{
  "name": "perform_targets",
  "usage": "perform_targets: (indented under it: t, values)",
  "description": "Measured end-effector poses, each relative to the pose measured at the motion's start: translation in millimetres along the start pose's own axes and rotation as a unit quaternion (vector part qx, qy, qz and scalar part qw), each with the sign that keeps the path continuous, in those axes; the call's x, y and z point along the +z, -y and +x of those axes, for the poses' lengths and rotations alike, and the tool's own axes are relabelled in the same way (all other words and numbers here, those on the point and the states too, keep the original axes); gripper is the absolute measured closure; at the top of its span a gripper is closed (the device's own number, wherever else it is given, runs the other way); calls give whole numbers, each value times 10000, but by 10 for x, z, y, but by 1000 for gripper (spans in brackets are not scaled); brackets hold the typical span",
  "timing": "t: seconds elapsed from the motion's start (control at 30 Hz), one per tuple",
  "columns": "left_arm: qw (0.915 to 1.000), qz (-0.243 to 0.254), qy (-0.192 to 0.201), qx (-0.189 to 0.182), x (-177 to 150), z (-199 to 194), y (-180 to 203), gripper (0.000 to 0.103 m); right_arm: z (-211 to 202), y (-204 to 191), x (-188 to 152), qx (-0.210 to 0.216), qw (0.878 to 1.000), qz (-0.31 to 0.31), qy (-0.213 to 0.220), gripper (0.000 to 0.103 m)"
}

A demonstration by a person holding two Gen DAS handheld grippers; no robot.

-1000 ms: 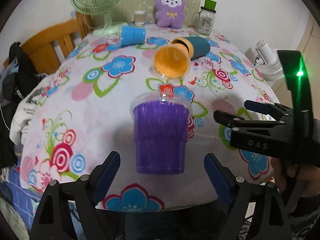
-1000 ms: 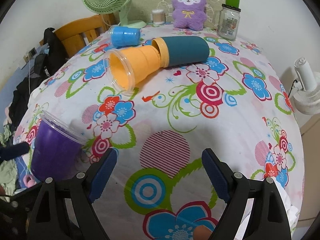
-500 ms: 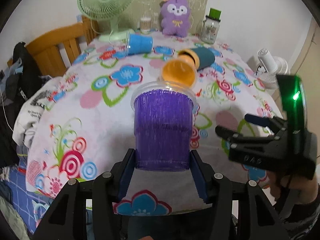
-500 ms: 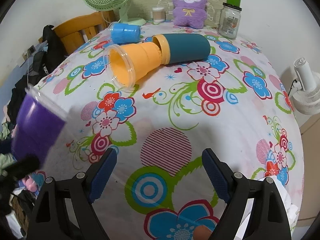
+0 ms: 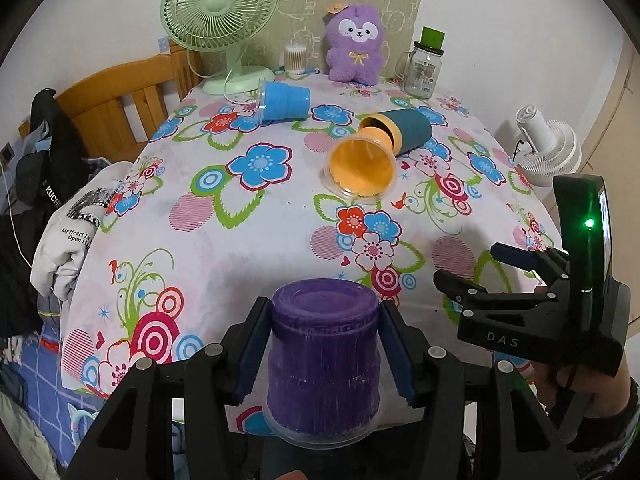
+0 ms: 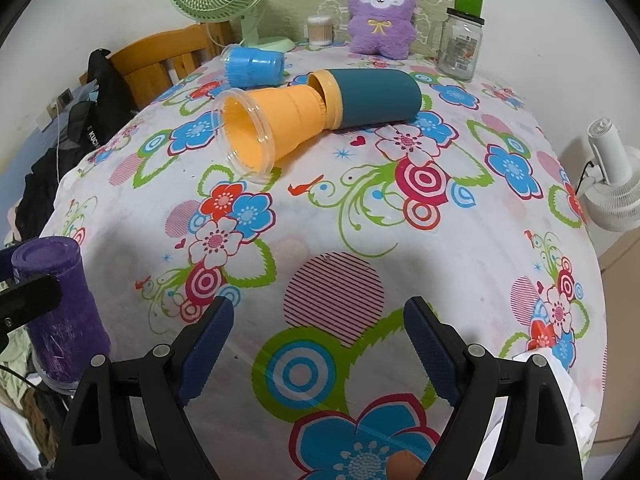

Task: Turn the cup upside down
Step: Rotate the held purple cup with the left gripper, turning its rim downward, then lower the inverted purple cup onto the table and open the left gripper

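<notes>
The purple cup [image 5: 324, 360] is upside down, base up and clear rim down, at the near edge of the floral table. My left gripper [image 5: 325, 354] is shut on it, blue pads pressed on both sides. The cup also shows at the far left of the right wrist view [image 6: 60, 312], with a left finger across it. My right gripper [image 6: 316, 344] is open and empty above the tablecloth, to the right of the cup; it also shows in the left wrist view [image 5: 472, 268].
An orange cup [image 5: 360, 168] lies on its side against a teal tumbler [image 5: 404, 132]. A blue cup [image 5: 284, 100] lies on its side further back. A green fan [image 5: 220, 12], purple plush [image 5: 354, 44] and glass jar [image 5: 422, 68] stand at the back. A wooden chair [image 5: 116, 108] is left.
My left gripper closed on the purple cup, lifted it and turned it over; it now stands base up at the table's near edge. The right gripper stayed still.
</notes>
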State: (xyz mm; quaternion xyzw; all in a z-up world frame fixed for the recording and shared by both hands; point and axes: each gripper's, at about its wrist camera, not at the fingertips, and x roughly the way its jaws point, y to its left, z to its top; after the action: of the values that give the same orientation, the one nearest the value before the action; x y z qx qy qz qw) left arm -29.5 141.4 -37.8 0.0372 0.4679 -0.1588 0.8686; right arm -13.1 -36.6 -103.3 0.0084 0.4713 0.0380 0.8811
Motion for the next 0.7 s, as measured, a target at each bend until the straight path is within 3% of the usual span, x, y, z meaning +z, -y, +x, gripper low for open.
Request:
perform_targets:
  t: [0.17, 0.27, 0.4, 0.5, 0.7]
  values:
    - [9990, -184, 393, -116, 63, -98, -32, 47, -5, 3, 7, 4, 10000, 4, 28, 14]
    - [9971, -326, 686, 1, 108, -114, -75, 47, 8, 11, 15, -22, 10000, 26, 21, 14]
    - [9989, -328, 340, 20, 86, 102, -102, 46, 19, 6, 13, -58, 10000, -11, -5, 14]
    - [9994, -329, 135, 39, 48, 187, -111, 34, 18, 4, 13, -69, 10000, -23, 1, 14]
    - [9990, -265, 333, 104, 57, 116, -94, 23, 15, -31, 25, -66, 10000, -62, 13, 14]
